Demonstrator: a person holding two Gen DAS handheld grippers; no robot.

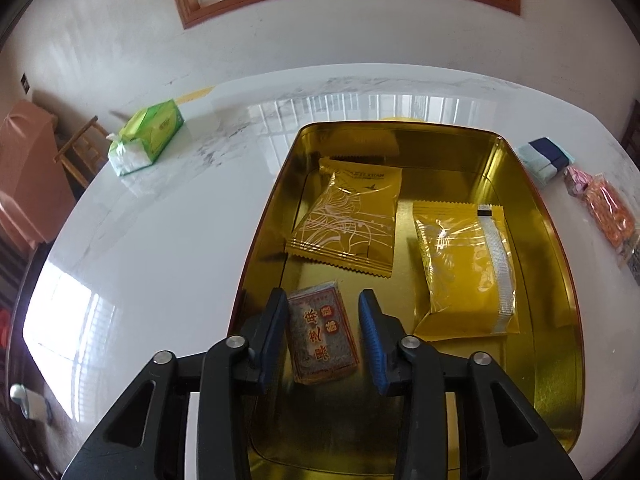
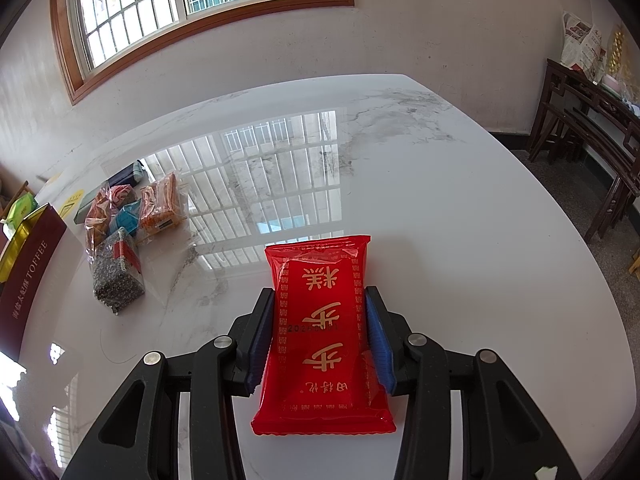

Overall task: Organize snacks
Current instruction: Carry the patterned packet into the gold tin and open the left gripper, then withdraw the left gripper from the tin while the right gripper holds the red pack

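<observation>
In the left wrist view a gold tin (image 1: 560, 280) sits on the white table and holds two yellow snack packets (image 1: 352, 220) (image 1: 464, 268). My left gripper (image 1: 324, 304) is open above the tin. A small grey packet with red characters (image 1: 320, 336) lies between its fingers, touching the left pad but clear of the right one. In the right wrist view my right gripper (image 2: 320, 300) is shut on a red snack packet (image 2: 320, 332) with gold characters, held just above the table.
A pile of loose snacks (image 2: 128, 220) lies left of the right gripper and shows at the right edge of the left wrist view (image 1: 604, 208). A dark red toffee tin side (image 2: 28, 276) stands at far left. A green tissue pack (image 1: 148, 136) lies at the table's back left.
</observation>
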